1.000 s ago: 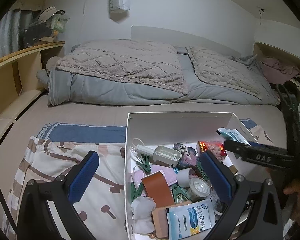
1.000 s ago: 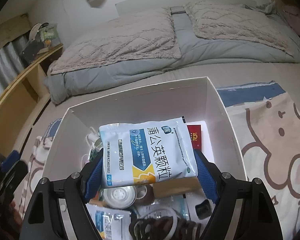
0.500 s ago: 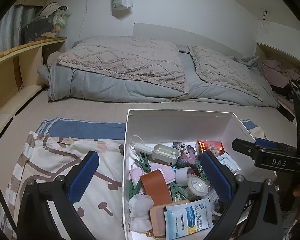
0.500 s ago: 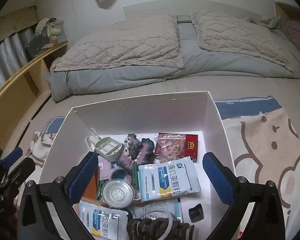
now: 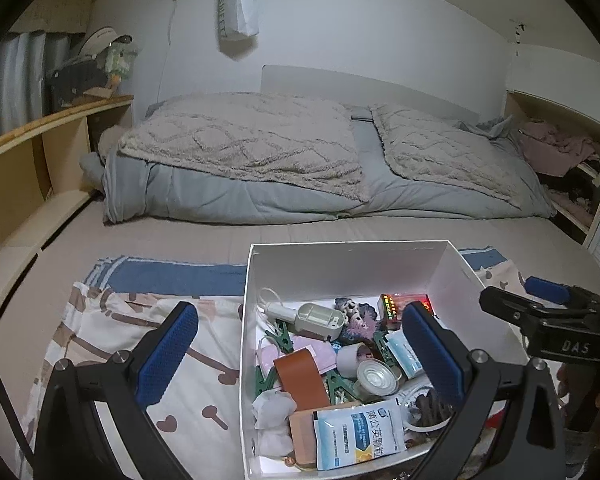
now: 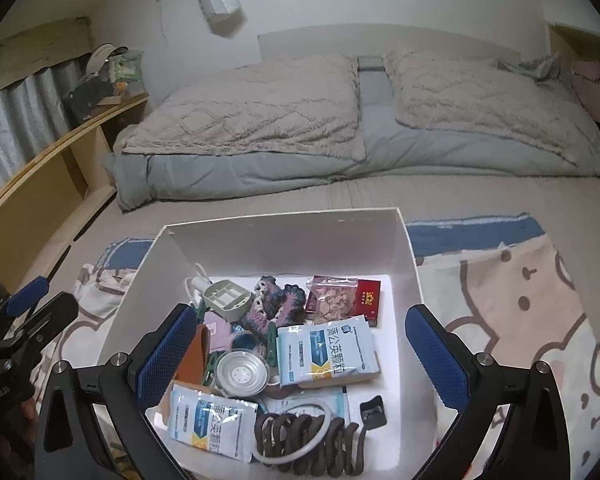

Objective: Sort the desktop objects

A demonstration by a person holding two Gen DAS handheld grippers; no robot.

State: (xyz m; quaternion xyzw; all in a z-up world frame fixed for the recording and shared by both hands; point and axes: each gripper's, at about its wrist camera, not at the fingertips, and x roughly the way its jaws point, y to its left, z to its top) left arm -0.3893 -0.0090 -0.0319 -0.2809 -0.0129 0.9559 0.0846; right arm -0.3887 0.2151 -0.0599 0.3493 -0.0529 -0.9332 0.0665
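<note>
Freshly dropped, the blue-and-white medicine sachet (image 6: 327, 353) lies inside the white box (image 6: 284, 236) as right tongs (image 6: 304, 358) and left tongs (image 5: 300, 354) hover released, one item sorted.

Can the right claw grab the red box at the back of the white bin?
Probably yes. The right claw is open and empty above the white bin, which has no lid. The red box lies near the back wall, though a clear snack bag covers its left part.
</note>
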